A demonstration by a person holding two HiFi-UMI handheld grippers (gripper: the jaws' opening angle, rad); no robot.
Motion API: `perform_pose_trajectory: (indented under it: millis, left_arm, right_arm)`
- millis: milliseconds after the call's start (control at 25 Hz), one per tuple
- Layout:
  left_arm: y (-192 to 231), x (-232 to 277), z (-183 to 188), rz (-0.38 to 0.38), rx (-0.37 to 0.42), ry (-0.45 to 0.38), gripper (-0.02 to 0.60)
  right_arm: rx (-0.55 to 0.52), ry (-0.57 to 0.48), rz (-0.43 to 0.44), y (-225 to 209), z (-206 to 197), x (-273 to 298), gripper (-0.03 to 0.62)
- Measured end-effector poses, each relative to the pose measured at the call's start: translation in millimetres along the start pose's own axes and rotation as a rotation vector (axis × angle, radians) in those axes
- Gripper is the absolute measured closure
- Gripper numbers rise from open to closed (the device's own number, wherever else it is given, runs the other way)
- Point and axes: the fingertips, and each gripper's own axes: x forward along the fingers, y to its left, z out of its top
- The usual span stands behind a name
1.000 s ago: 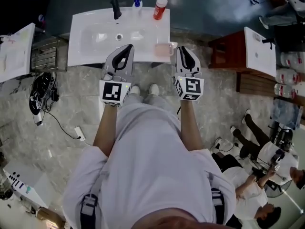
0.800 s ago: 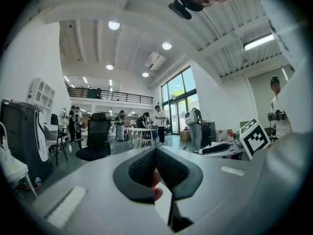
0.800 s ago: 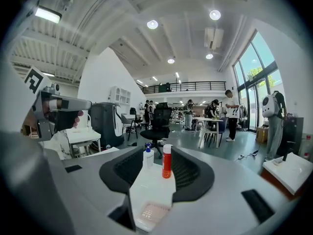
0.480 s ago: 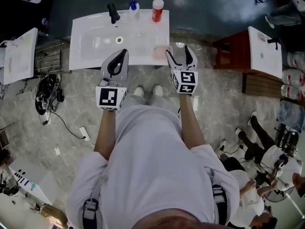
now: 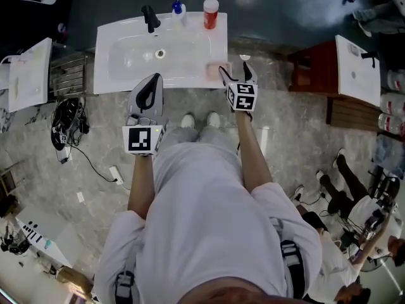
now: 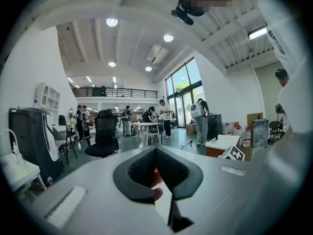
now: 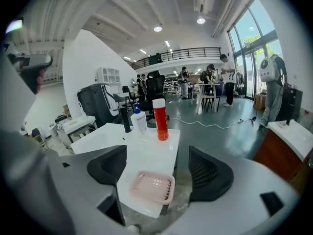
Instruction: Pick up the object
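Observation:
A pink soap dish (image 5: 214,70) (image 7: 152,187) lies on the front right corner of the white sink counter (image 5: 126,75) (image 7: 151,148). My right gripper (image 5: 235,70) (image 7: 159,168) hovers at that corner. Its jaws are opening and stand wide apart, with the dish ahead and below between them, untouched. At the back of the counter stand a red bottle (image 5: 209,12) (image 7: 160,119), a blue-capped white bottle (image 5: 179,10) (image 7: 139,121) and a black faucet (image 5: 150,18) (image 7: 126,119). My left gripper (image 5: 150,82) (image 6: 156,152) is shut and empty, just in front of the sink's front edge.
A second white basin on a wooden cabinet (image 5: 357,68) stands to the right, with people (image 5: 354,201) on the floor beyond it. At the left are a white table (image 5: 25,75) and a black bundle of cables (image 5: 63,122). The person's shoes (image 5: 197,119) sit under the sink's edge.
My right gripper has shifted left toward the pink soap dish and its jaws have spread from shut to wide. The left gripper has drawn back slightly, still shut.

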Motion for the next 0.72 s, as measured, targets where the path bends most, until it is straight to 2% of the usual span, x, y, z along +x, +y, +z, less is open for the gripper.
perform_pose_trajectory:
  millis: [720]
  left_arm:
    - [15,-14,-14,0.099,-0.005,0.057,0.583]
  right_arm:
    - [0.079,0.283,0.043,-18,-90,71,0.209]
